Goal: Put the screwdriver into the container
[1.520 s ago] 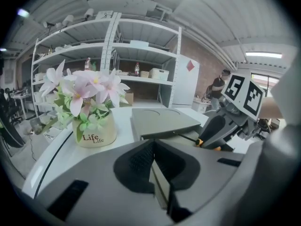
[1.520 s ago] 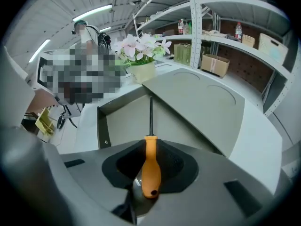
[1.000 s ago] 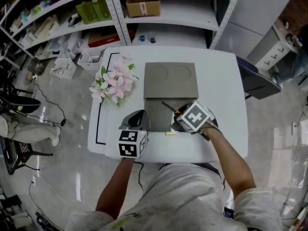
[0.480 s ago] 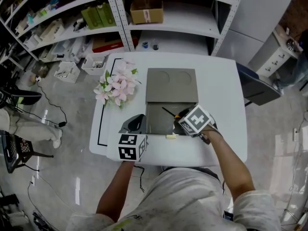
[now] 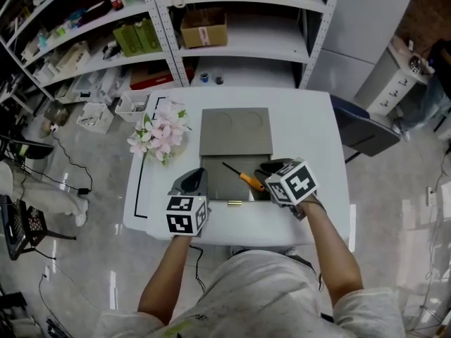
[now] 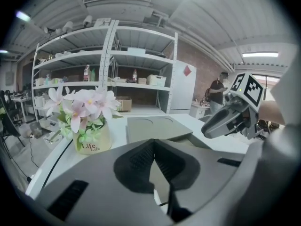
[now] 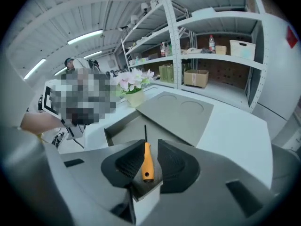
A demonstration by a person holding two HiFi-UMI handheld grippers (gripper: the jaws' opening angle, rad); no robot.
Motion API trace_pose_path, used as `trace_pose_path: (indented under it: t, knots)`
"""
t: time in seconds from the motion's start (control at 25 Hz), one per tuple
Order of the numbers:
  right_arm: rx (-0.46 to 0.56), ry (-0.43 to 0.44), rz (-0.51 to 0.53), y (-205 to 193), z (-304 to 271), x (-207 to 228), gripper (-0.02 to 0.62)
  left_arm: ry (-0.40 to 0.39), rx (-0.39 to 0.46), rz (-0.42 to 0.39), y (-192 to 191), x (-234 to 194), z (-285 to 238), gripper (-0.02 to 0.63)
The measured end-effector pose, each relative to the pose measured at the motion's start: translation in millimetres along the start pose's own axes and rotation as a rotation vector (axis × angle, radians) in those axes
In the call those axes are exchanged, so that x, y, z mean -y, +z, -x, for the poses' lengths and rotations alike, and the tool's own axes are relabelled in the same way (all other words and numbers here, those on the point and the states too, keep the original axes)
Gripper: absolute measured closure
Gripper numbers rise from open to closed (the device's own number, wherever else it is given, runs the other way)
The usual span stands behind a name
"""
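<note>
Head view: screwdriver lies diagonally in the container, tip toward its far-left corner, orange handle toward the right claw, whose jaws stand apart, just narrowing, empty; left claw closed.

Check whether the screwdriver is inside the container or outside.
Inside: the screwdriver lies flat on the open container's grey floor, within its walls, in the head view.

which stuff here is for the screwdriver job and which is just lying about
For the job: screwdriver, container, its open lid.
Just lying about: potted flowers, cardboard box on the shelf.
</note>
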State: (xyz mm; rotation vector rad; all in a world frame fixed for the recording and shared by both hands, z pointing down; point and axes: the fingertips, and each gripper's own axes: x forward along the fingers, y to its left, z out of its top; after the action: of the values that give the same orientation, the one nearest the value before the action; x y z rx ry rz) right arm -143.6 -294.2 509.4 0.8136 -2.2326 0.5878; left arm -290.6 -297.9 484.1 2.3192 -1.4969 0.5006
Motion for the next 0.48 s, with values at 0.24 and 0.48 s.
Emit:
trace_pose_path:
  t: [0.24, 0.48]
  knots:
    - [0.128, -0.043, -0.036, 5, 51, 16, 0.528, 0.005, 0.023, -0.018, 18, 29, 0, 0.601]
    - [0.231, -0.062, -0.045, 6, 92, 27, 0.566, 0.043, 0.044, -0.015, 30, 54, 6, 0.601]
